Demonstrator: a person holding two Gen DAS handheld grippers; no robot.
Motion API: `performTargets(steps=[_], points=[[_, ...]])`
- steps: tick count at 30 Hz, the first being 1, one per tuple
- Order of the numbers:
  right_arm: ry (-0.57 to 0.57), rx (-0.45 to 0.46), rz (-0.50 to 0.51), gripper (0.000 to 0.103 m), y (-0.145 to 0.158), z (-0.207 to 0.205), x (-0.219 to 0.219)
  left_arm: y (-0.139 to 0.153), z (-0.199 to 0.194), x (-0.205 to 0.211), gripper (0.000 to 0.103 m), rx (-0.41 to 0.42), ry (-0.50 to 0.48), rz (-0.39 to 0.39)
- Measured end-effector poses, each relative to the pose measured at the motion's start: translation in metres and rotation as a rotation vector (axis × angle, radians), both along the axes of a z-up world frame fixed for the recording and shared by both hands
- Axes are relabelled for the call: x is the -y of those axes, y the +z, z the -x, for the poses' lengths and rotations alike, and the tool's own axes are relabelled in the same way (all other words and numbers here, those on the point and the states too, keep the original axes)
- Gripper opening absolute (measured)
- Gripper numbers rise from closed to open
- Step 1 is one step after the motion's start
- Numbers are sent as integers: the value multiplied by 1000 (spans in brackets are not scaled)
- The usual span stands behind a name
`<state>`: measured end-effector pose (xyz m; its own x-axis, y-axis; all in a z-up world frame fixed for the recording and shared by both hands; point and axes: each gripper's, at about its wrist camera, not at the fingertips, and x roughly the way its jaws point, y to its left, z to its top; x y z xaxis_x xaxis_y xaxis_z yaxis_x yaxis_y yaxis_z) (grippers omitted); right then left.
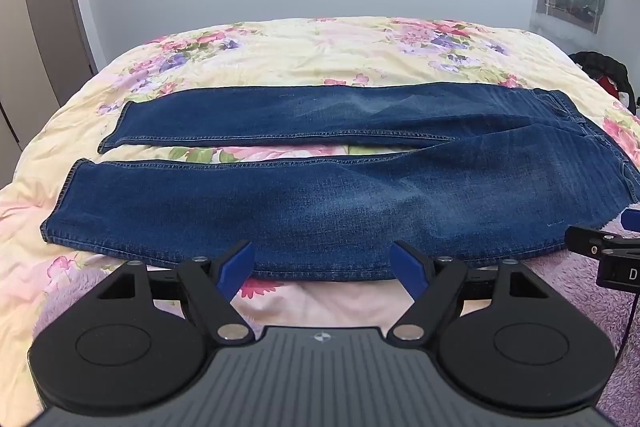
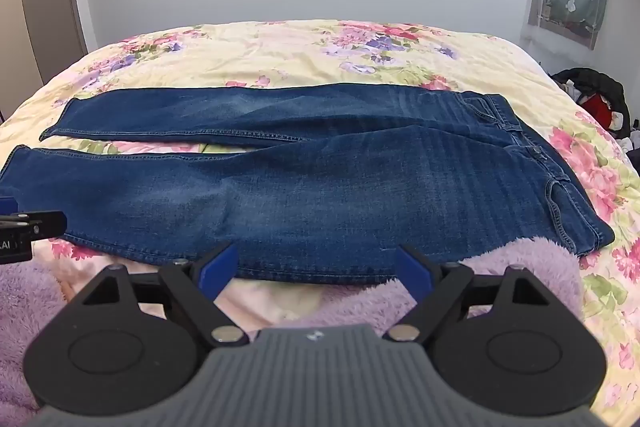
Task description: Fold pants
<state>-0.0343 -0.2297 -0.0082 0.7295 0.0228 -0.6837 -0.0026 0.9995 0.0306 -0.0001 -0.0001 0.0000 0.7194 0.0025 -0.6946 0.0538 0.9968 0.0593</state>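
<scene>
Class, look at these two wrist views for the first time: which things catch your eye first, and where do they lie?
The dark blue jeans lie flat across the floral bedspread, legs to the left, waistband to the right. Nearest the cameras, the left gripper and right gripper stand open at the jeans' near edge, by a lilac fleece blanket.

Matt denim pants [image 1: 320, 203] — fuzzy fleece blanket [image 2: 500, 267]
</scene>
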Motion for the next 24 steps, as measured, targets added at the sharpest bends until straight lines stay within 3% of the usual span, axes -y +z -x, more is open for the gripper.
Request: performTargets(steps=[24], points=[[15, -11, -2, 82, 2, 1, -4, 1, 3, 1, 91, -4, 0, 10]])
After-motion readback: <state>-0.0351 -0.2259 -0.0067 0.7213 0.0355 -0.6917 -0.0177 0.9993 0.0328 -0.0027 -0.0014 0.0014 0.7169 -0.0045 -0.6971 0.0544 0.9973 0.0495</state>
